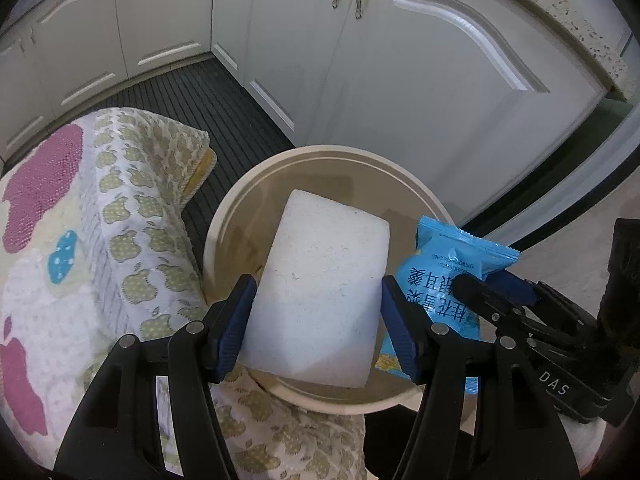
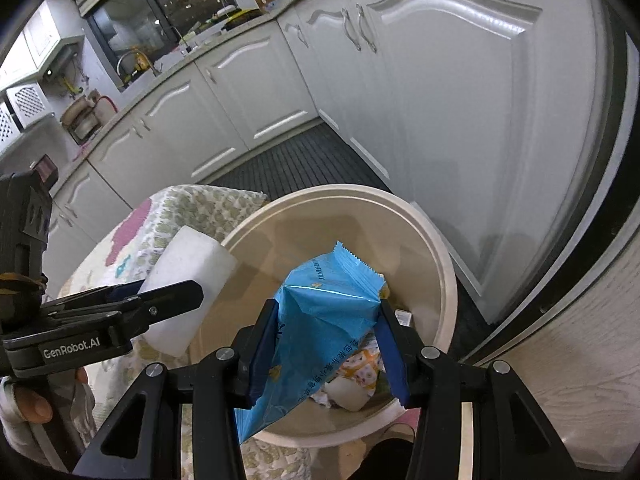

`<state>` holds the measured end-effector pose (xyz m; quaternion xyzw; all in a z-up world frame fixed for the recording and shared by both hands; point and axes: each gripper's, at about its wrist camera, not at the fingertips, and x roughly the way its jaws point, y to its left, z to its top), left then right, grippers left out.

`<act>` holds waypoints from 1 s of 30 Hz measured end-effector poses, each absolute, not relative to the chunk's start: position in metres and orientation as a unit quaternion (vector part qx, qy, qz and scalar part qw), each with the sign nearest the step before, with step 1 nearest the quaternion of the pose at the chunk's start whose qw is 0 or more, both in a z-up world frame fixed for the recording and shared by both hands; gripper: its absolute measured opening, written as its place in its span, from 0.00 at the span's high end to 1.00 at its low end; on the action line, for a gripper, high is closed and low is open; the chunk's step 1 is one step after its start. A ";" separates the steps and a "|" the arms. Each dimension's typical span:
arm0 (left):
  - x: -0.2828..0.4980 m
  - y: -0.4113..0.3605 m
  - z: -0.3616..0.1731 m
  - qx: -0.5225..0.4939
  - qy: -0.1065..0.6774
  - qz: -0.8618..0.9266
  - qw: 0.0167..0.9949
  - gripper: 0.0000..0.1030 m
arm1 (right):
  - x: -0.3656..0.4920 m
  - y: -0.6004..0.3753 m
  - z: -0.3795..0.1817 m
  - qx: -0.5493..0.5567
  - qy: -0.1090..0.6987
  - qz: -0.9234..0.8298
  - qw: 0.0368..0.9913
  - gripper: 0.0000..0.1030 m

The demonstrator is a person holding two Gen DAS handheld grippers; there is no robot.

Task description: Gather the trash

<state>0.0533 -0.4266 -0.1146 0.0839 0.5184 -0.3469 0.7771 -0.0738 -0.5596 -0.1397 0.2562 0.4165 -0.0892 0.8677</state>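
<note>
A white foam block [image 1: 320,296] hangs over the round beige bin [image 1: 224,216], with my left gripper [image 1: 316,320] shut on its two sides. To its right a crumpled blue snack wrapper [image 1: 444,276] is pinched by my right gripper [image 1: 480,292]. In the right wrist view the blue wrapper [image 2: 324,320] sits between the blue pads of my right gripper [image 2: 326,340], shut on it, above the bin [image 2: 440,256]. The foam block [image 2: 188,276] and my left gripper [image 2: 160,296] show at the left. Crumpled paper trash [image 2: 356,376] lies at the bin's bottom.
A stool covered in an apple-patterned cloth [image 1: 120,248] stands left of the bin, touching it. White cabinet doors [image 1: 400,80] rise behind and to the right. A dark ribbed floor mat [image 1: 200,96] runs along them. A person's fingers [image 2: 36,400] hold the left gripper's handle.
</note>
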 end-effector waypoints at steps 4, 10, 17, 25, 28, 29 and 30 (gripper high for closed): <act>0.058 -0.425 -0.121 0.076 0.523 -0.351 0.773 0.39 | -0.069 -0.561 -0.146 0.250 0.422 -0.098 0.866 0.55; 0.062 -0.423 -0.127 0.058 0.531 -0.363 0.763 0.36 | -0.062 -0.565 -0.153 0.248 0.427 -0.112 0.862 0.52; 0.064 -0.422 -0.128 0.045 0.531 -0.371 0.761 0.30 | -0.060 -0.565 -0.156 0.251 0.429 -0.122 0.859 0.45; 0.056 -0.413 -0.115 0.049 0.511 -0.365 0.776 0.30 | -0.066 -0.563 -0.153 0.255 0.426 -0.124 0.859 0.41; 0.054 -0.406 -0.108 0.049 0.499 -0.359 0.787 0.30 | -0.067 -0.557 -0.150 0.254 0.423 -0.122 0.861 0.39; 0.053 -0.404 -0.105 0.050 0.494 -0.355 0.792 0.30 | -0.069 -0.556 -0.149 0.253 0.421 -0.122 0.862 0.39; 0.052 -0.401 -0.103 0.051 0.490 -0.349 0.797 0.30 | -0.070 -0.553 -0.147 0.251 0.419 -0.123 0.864 0.38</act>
